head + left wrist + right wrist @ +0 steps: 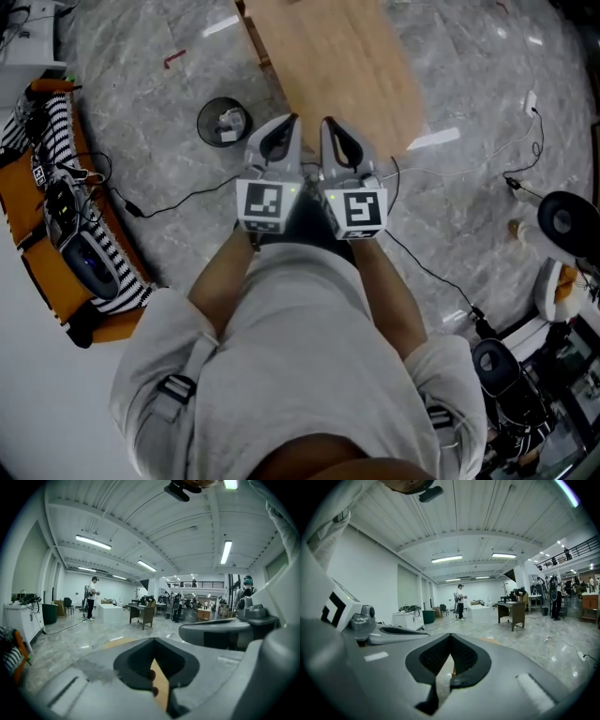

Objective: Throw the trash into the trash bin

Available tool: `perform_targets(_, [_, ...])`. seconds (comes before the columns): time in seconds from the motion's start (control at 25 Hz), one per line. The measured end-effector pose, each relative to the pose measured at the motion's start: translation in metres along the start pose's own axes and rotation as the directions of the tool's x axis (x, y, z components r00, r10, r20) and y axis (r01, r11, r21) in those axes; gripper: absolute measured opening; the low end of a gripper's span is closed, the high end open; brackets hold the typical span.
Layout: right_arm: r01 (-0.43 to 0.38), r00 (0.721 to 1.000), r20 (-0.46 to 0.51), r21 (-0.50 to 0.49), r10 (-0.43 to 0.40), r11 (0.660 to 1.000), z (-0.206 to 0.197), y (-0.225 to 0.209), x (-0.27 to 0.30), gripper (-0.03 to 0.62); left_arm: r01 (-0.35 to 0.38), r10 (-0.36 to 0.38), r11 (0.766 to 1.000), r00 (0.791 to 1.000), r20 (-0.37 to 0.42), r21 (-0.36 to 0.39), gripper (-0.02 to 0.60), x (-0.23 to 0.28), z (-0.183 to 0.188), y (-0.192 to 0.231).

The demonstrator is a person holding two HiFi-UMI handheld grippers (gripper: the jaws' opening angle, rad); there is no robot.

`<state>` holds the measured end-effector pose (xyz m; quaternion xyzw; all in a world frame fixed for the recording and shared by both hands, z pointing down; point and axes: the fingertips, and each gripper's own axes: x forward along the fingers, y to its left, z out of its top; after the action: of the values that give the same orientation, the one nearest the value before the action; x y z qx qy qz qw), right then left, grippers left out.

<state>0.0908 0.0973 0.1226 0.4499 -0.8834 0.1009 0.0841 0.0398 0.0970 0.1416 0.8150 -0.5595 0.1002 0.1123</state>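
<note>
Left tool and right tool side by side, jaws together on nothing, near a wooden worktop, black trash bin holding crumpled paper on grey marble floor

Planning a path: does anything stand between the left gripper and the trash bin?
Nothing visible: in the head view only bare floor shows between the left gripper and the trash bin.
</note>
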Motion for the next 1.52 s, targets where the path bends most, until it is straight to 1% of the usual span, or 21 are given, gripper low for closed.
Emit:
perform_targets(0.2, [0.022,0.999,0.036,-0.009,-0.021,1.0,0.015,-0.001,-0.002,0.008,0.013,-0.013,1.0,1.0,0.001,0.028,0.018,-0.003,0.013,0.004])
perform_targets(0.32, [0.05,0.997,0.053,-0.001,-0.05,0.999,0.024,-0.019,-0.008,0.008,0.025,-0.025,0.999,1.0,0.015,0.049,0.018,0.007,0.025,-0.003])
perform_targets(0.48, [0.079,0.995,0.057,-0.003,-0.079,0.997,0.029,-0.043,-0.009,0.008,0.042,-0.042,0.998,0.999,0.004,0.044,0.018,0.025,0.033,-0.01])
perform_targets(0.64, [0.102,0.994,0.048,0.0,-0.102,0.995,0.034,-0.065,0.01,0.008,0.055,-0.055,0.997,0.998,0.002,0.055,0.018,0.055,0.04,-0.002])
perform_targets(0.76, [0.115,0.992,0.049,-0.002,-0.115,0.993,0.036,-0.078,0.033,0.008,0.073,-0.073,0.996,0.997,-0.009,0.052,0.018,0.08,0.043,0.009])
perform_targets(0.92, [0.124,0.992,0.023,0.02,-0.125,0.992,0.038,-0.095,0.068,0.008,0.087,-0.086,0.995,0.996,-0.025,0.049,0.018,0.116,0.049,0.029])
perform_targets(1.08, [0.13,0.992,-0.012,0.038,-0.129,0.991,0.033,-0.113,0.108,0.008,0.103,-0.1,0.994,0.993,-0.065,0.036,0.018,0.153,0.044,0.055])
perform_targets(1.36, [0.117,0.991,-0.079,0.077,-0.111,0.99,0.016,-0.139,0.202,0.008,0.101,-0.096,0.995,0.987,-0.13,0.028,0.018,0.223,0.031,0.119])
perform_targets(1.52, [0.104,0.99,-0.108,0.09,-0.094,0.99,0.007,-0.15,0.263,0.008,0.129,-0.124,0.992,0.978,-0.167,0.017,0.018,0.264,0.022,0.149])
